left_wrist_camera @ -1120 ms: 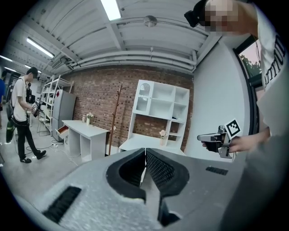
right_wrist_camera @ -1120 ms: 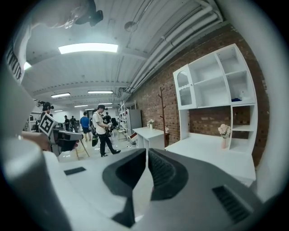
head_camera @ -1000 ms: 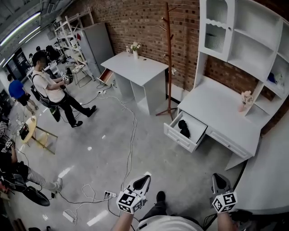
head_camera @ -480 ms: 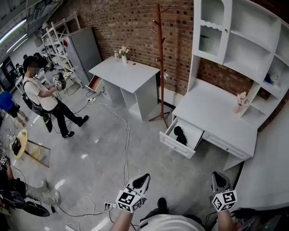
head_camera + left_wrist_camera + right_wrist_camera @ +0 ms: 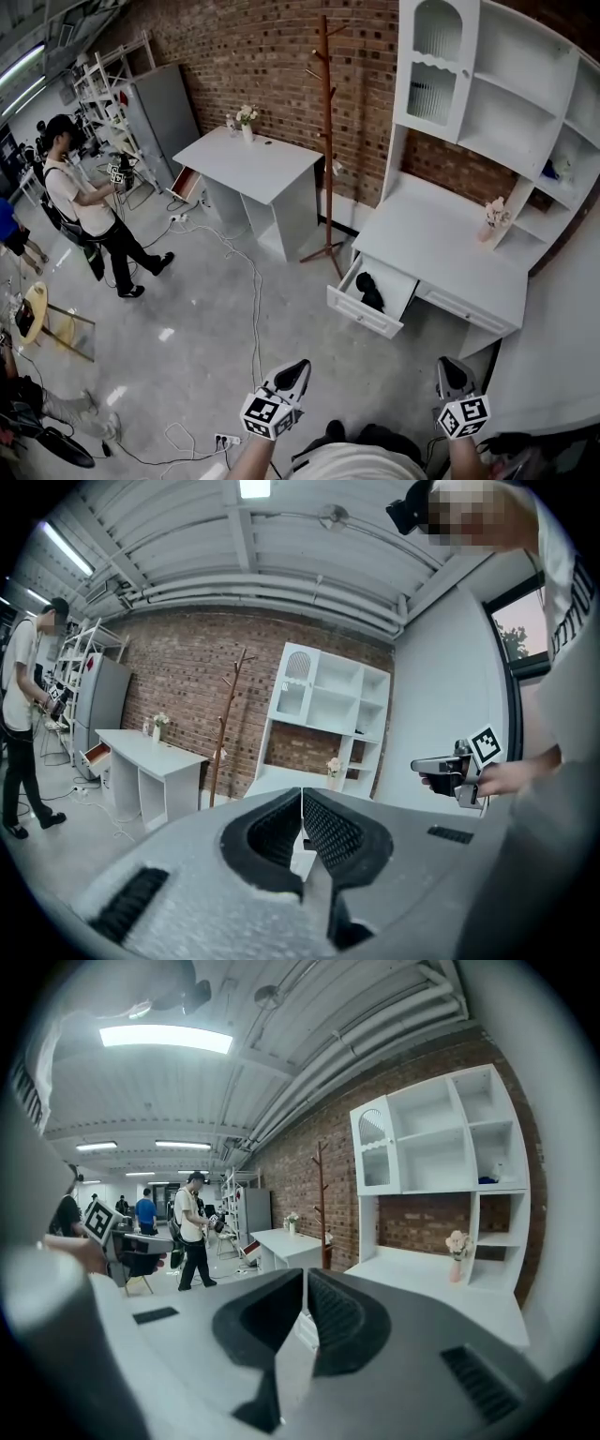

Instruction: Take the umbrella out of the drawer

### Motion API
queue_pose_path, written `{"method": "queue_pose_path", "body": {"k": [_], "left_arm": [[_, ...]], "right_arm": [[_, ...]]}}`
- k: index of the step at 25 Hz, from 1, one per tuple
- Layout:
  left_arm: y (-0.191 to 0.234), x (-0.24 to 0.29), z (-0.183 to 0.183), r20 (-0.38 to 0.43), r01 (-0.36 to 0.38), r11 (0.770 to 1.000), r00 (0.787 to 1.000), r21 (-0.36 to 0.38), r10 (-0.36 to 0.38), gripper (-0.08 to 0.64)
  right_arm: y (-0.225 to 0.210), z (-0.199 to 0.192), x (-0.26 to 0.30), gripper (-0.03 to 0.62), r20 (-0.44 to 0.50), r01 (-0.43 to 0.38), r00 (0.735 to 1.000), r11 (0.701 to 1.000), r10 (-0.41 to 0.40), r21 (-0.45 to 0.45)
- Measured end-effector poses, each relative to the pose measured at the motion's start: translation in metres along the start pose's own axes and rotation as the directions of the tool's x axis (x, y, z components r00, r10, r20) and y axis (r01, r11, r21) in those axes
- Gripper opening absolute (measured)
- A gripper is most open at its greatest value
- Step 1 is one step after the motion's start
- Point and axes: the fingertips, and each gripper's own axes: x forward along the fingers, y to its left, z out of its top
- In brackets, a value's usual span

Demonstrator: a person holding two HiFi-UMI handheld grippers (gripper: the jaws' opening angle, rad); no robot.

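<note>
Bare floor (image 5: 375, 370) lies open up to the pulled-out drawer (image 5: 364, 315), uncovered above, with a coat stand (image 5: 326, 141) just left and a cable (image 5: 255, 309) seemingly well aside.

Camera closing in: desk (image 5: 441, 246) and its drawer (image 5: 362, 314) now sit larger and further left in head view; person (image 5: 82, 214) drifts toward left edge.
</note>
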Motion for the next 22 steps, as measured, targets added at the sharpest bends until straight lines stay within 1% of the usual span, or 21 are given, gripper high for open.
{"method": "queue_pose_path", "body": {"k": [6, 9, 12, 17, 22], "left_arm": [[0.005, 0.010, 0.003, -0.008, 0.012, 1.000, 1.000, 0.007, -0.012, 0.026], [0.008, 0.020, 0.004, -0.015, 0.017, 1.000, 1.000, 0.021, -0.016, 0.026], [0.008, 0.031, 0.009, -0.016, 0.013, 1.000, 1.000, 0.016, -0.013, 0.026], [0.015, 0.054, 0.014, -0.019, -0.005, 1.000, 1.000, 0.027, 0.005, 0.026], [0.014, 0.086, 0.029, 0.002, -0.002, 1.000, 1.000, 0.013, 0.002, 0.026]], "right_arm": [[-0.006, 0.000, 0.004, 0.035, 0.004, 0.021, 1.000, 1.000, -0.021, 0.013], [-0.015, 0.000, 0.009, 0.035, 0.004, 0.034, 0.999, 0.999, -0.034, 0.024], [-0.027, 0.002, 0.016, 0.035, 0.007, 0.040, 0.999, 0.998, -0.040, 0.038], [-0.046, 0.004, 0.037, 0.035, 0.006, 0.024, 1.000, 0.999, -0.025, 0.046], [-0.071, 0.011, 0.064, 0.035, 0.006, 0.009, 1.000, 0.998, -0.010, 0.056]]}}
